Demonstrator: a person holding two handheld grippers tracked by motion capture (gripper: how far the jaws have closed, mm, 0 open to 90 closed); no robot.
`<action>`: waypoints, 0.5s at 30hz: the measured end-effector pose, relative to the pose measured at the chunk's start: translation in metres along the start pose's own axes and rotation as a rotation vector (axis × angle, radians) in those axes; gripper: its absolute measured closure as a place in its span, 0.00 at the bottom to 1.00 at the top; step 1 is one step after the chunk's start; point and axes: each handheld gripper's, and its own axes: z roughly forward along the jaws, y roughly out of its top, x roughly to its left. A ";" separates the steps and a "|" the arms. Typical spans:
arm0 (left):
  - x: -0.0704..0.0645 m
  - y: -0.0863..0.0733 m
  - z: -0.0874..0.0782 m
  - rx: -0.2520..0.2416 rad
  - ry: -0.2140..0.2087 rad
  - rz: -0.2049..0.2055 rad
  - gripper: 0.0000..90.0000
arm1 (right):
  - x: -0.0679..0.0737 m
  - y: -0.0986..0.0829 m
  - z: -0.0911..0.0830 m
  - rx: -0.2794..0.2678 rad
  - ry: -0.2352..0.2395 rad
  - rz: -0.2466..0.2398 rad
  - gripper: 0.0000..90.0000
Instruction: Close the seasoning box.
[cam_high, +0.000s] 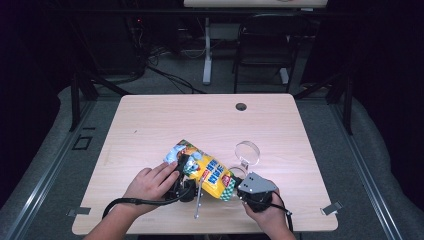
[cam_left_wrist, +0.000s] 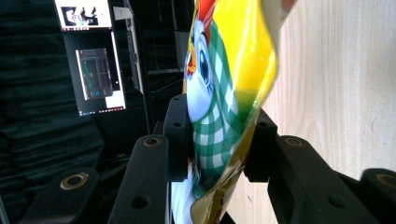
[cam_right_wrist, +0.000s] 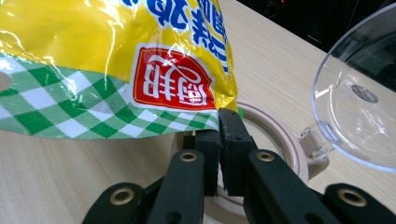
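Two claws grip one bag (cam_high: 205, 167) near the front edge of the tabletop (cam_high: 150, 125). Beyond them the wood is bare to the far edge, where a small round grommet (cam_high: 241, 106) sits; to the outside of each claw there is also free wood up to the side edges. Little room remains between the hands and the near edge.

In the high view the left claw (cam_high: 182, 172) is clamped on the bag's near left side, the hand (cam_high: 150, 182) wrapped round it. Its own view shows the jaws closed on a fold of the green-checked, yellow foil. The right claw (cam_right_wrist: 219, 140) has its jaws pressed together on the bag's checked corner, just below the red label (cam_right_wrist: 175, 84). The bag is held between the two claws, slanting away from the right one.

Just beyond the right claw stands a beige container (cam_right_wrist: 280, 140) with its clear lid (cam_right_wrist: 359, 93) hinged up and open. A thin pale stick (cam_high: 198, 200) lies under the bag between the claws; I cannot tell what it is. The container's inside is hidden by the jaws, and the lid is cut off by the right gripper view's edge.
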 end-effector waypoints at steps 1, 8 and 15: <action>0.000 0.000 0.000 0.000 0.001 0.004 0.76 | 0.000 0.000 0.000 0.000 0.000 0.000 0.97; 0.003 0.002 -0.001 0.010 -0.002 0.024 0.76 | 0.000 -0.001 0.000 -0.003 0.001 0.008 0.97; 0.004 0.004 -0.003 0.013 0.004 0.041 0.76 | -0.001 -0.002 0.001 0.000 -0.001 0.012 0.97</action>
